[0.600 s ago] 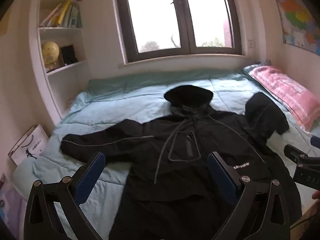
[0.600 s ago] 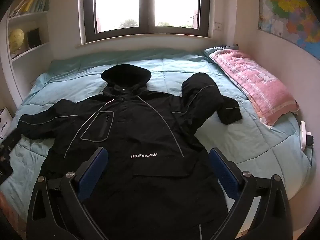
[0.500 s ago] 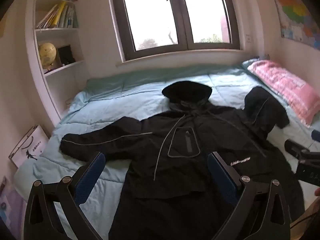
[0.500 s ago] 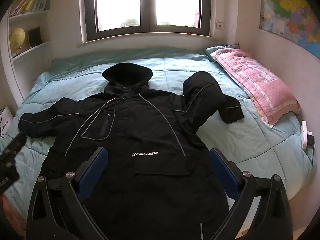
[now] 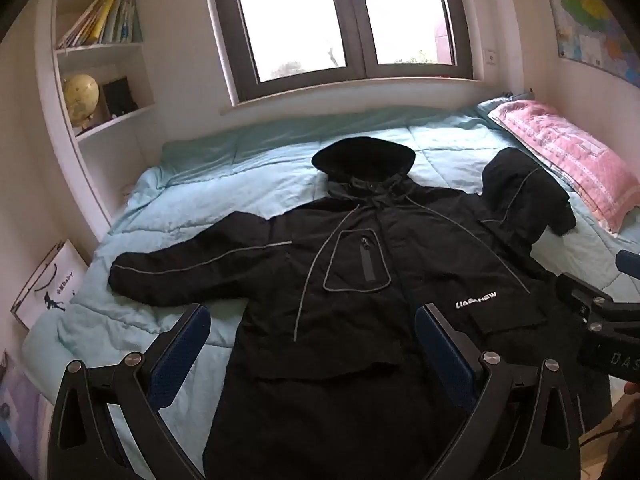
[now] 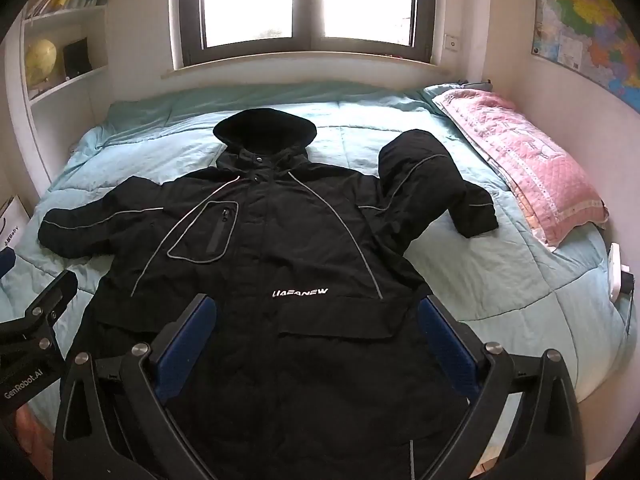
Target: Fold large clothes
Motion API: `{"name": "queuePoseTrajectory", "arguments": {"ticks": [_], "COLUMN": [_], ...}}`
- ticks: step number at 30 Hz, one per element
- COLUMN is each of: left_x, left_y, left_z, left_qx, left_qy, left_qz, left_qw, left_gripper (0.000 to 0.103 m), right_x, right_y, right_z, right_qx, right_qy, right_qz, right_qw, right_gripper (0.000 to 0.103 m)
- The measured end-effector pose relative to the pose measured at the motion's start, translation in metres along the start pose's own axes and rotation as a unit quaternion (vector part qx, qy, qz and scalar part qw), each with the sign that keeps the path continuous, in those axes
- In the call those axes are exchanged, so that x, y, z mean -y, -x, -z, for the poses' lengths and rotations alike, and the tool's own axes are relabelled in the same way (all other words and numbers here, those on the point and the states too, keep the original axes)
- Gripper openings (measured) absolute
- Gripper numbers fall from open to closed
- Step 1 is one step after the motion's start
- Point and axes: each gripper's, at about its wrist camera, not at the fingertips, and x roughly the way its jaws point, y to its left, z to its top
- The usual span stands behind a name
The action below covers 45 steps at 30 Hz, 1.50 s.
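Black hooded jacket point(image 6: 280, 256) lies front-up across the bed point(image 6: 500, 280), hood twd the window-side edge, hem at the near edge; one sleeve out flat twd the shelf side, other bunched near the pink pillow point(image 6: 532, 168); left gripper point(image 5: 312, 340) & right gripper point(image 6: 316, 328) both spread wide, above the hem, nothing betw fingers.

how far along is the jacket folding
Done: the black hooded jacket lies spread front-up on the light blue quilt. In hand: nothing; left gripper and right gripper hang open above its hem. Left: every fold, though one sleeve lies bent.
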Motion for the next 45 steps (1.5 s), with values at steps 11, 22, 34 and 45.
{"name": "queuePoseTrajectory", "arguments": {"ticks": [11, 22, 34, 45], "left_x": [-0.009, -0.015, -0.021, -0.025], "left_y": [-0.006, -0.004, -0.007, -0.013], "left_z": [-0.013, -0.017, -0.016, -0.014], "left_qx": [-0.028, -0.029, -0.031, -0.039], "left_qy": [0.008, 0.008, 0.016, 0.028], "left_qz": [0.005, 0.02, 0.041, 0.041], "left_qw": [0.9996, 0.9993, 0.9986, 0.998], "left_gripper": [0.102, 0.102, 0.102, 0.102], "right_x": [-0.002, -0.005, -0.011, -0.018], "right_y": [-0.004, -0.006, -0.008, -0.01], "right_z": [0.003, 0.006, 0.007, 0.008], "right_qx": [-0.011, -0.015, -0.022, -0.021], "right_qy": [-0.002, 0.0, 0.004, 0.016], "right_qz": [-0.006, -0.008, -0.011, -0.005], "right_qw": [1.0, 1.0, 1.0, 1.0], "right_gripper": [0.102, 0.102, 0.102, 0.102]}}
